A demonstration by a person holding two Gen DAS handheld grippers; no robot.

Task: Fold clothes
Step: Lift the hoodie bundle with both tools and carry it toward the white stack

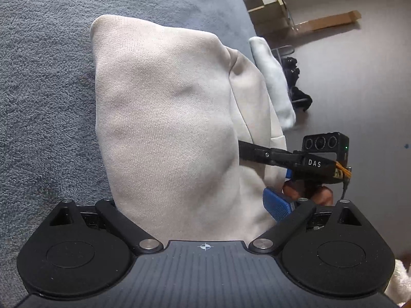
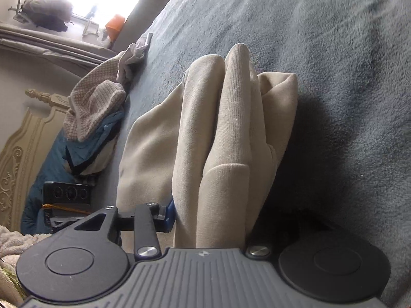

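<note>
While both the left hand-held gripper [image 1: 205,220] and the right hand-held gripper [image 2: 218,228] pinch the cream sweatshirt [image 1: 164,118] over the grey bed [image 1: 38,102], lay it down evenly, edges matched.

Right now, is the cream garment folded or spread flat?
Folded, not flat. The cream garment shows several stacked layers bunched into ridges on the grey blanket, with a doubled edge in the left wrist view.

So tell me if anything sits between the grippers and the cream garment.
Nothing visible does. The cream garment fills the gap of the left gripper, and the right gripper has bunched folds of it between its fingers. Only the grey blanket lies underneath.
</note>
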